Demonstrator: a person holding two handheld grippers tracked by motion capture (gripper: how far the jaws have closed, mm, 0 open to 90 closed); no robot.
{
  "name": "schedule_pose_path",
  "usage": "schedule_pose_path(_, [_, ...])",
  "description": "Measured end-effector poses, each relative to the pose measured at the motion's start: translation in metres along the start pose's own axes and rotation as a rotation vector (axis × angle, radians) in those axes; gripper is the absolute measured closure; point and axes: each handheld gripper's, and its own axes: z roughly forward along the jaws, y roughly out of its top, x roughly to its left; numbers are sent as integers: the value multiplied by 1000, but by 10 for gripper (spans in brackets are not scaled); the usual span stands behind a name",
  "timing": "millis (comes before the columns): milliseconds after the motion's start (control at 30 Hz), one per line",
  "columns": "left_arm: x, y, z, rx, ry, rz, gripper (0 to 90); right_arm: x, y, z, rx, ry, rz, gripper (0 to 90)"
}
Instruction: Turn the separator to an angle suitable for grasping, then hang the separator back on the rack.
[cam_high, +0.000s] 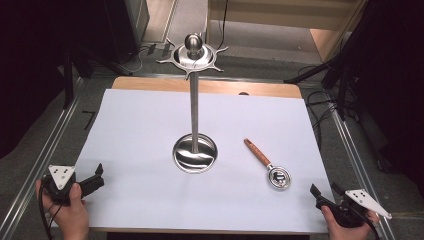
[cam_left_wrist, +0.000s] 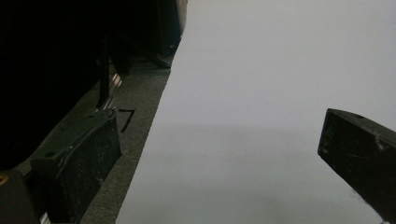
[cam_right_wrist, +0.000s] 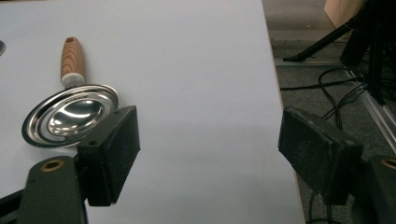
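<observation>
Currently both tongs are hovering spread and empty at the near corners of the white surface (cam_high: 150, 120): left tongs (cam_high: 95, 176), right tongs (cam_high: 325, 192). Nearest the right tongs, a wooden-handled strainer (cam_high: 270, 166) is lying right of the tall metal stand (cam_high: 194, 100).

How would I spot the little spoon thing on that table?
Find the tall steel stand at the middle of the white sheet. To its right, nearer the right gripper, lies the ladle. It alone has a wooden handle, ending in a small shiny round bowl.
</observation>
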Motion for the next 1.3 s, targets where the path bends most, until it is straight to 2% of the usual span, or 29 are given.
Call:
schedule_pose_path(100, [0, 0, 0, 0, -1, 1, 3, 0, 1, 1, 6, -2, 4, 214])
schedule_pose_path(267, [0, 0, 0, 2, -1, 1, 3, -1, 2, 3, 29, -33, 21, 213])
schedule_pose_path(467, [-1, 0, 0, 2, 0, 6, 3, 1, 5, 5, 52, -27, 6, 184])
schedule_pose_path(500, [0, 0, 0, -2, -5, 5, 3, 3, 8, 5, 53, -1, 12, 172])
schedule_pose_path(533, [0, 0, 0, -1, -4, 6, 3, 4, 9, 5, 45, 3, 0, 168])
schedule_pose_path(600, [-1, 0, 0, -4, -3, 11, 3, 11, 14, 6, 48, -23, -41, 171])
schedule_pose_path(800, [-2, 0, 0, -1, 1, 19, 3, 24, 23, 10, 69, -40, -53, 206])
schedule_pose_path(867, [-2, 0, -1, -6, -1, 20, 3, 28, 26, 12, 83, -66, -54, 229])
schedule_pose_path(967, [-2, 0, -1, -6, -2, 18, 3, 31, 29, 12, 76, -61, -51, 237])
schedule_pose_path(1000, [-2, 0, 0, -4, 0, 19, 3, 32, 31, 12, 73, -65, -60, 237])
schedule_pose_path(1033, [-2, 0, 0, 1, 2, 24, 3, 36, 35, 12, 82, -96, -80, 229])
schedule_pose_path(1100, [-3, 0, 0, 2, 5, 27, 3, 37, 37, 13, 82, -103, -89, 223])
schedule_pose_path(1200, [-3, 0, 0, -2, 4, 35, 3, 40, 41, 13, 84, -82, -127, 246])
schedule_pose_path(1267, [-3, 0, 0, -3, 4, 36, 3, 41, 43, 13, 97, -75, -132, 253])
schedule_pose_path(1300, [-4, 0, 0, -2, 4, 36, 3, 41, 48, 13, 133, -51, -150, 272])
